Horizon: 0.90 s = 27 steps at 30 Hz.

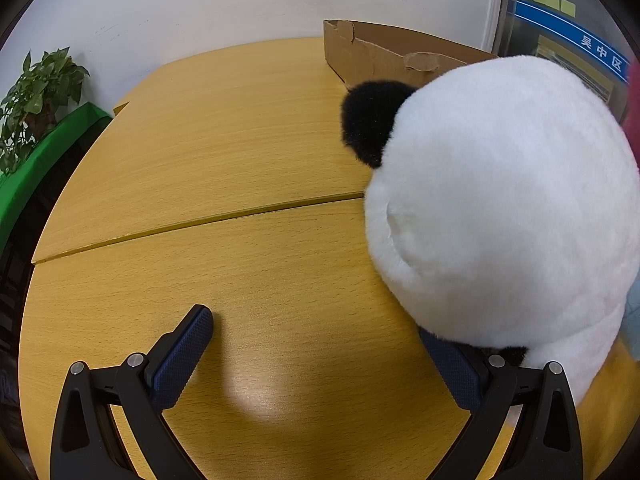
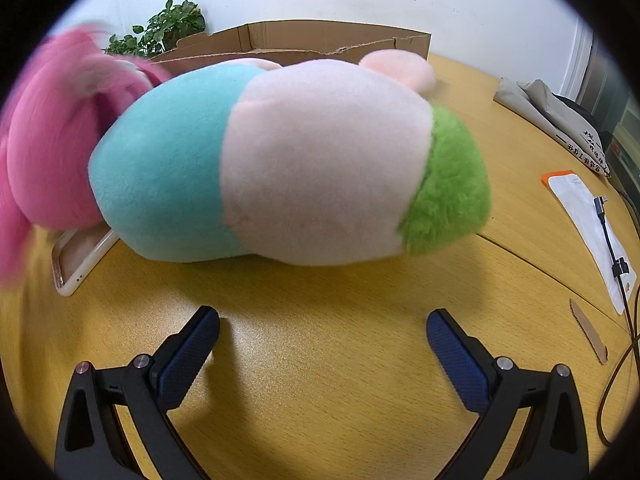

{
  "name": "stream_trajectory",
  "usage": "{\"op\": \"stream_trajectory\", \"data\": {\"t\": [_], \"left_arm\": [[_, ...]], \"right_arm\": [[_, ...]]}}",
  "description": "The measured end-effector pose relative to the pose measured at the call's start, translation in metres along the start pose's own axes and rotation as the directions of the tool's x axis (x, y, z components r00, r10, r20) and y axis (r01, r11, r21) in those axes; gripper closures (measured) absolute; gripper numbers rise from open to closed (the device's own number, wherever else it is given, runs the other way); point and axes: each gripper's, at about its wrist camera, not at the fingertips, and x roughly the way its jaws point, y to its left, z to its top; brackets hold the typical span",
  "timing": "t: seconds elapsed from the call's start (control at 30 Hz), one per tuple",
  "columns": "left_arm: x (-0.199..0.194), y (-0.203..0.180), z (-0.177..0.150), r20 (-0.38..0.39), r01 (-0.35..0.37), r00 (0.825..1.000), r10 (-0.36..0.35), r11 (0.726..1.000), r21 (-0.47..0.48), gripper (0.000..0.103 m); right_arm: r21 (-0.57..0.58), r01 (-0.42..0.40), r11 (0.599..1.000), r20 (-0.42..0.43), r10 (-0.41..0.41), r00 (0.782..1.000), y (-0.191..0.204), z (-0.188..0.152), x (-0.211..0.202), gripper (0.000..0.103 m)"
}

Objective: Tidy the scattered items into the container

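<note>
In the left wrist view a white plush panda [image 1: 504, 208] with a black ear [image 1: 372, 120] lies on the wooden table [image 1: 224, 168], covering the tip of my right finger. My left gripper [image 1: 320, 332] is open and empty. The cardboard box [image 1: 372, 56] stands behind the panda. In the right wrist view a plush toy in blue, pale pink and green [image 2: 288, 164] lies just ahead of my right gripper [image 2: 324, 324], which is open and empty. A blurred pink plush [image 2: 52, 152] is at the left. The cardboard box [image 2: 320, 40] stands behind them.
A phone case [image 2: 80, 256] lies under the pink plush edge. At the right are a white packet with a cable [image 2: 592, 228], a cardboard strip [image 2: 588, 332] and a folded bag [image 2: 556, 116]. A potted plant [image 1: 36, 100] stands beyond the table's left edge.
</note>
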Motion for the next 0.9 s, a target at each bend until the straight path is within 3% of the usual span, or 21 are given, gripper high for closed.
{"op": "stream_trajectory", "data": {"t": [0.9], "left_arm": [[-0.0024,-0.0030,-0.0036,0.000,-0.001,1.000,0.001,1.000,-0.001,0.000]], "right_arm": [[0.001,0.000,1.000,0.000,0.000,1.000,0.0004,-0.0004,0.0000,0.000]]}}
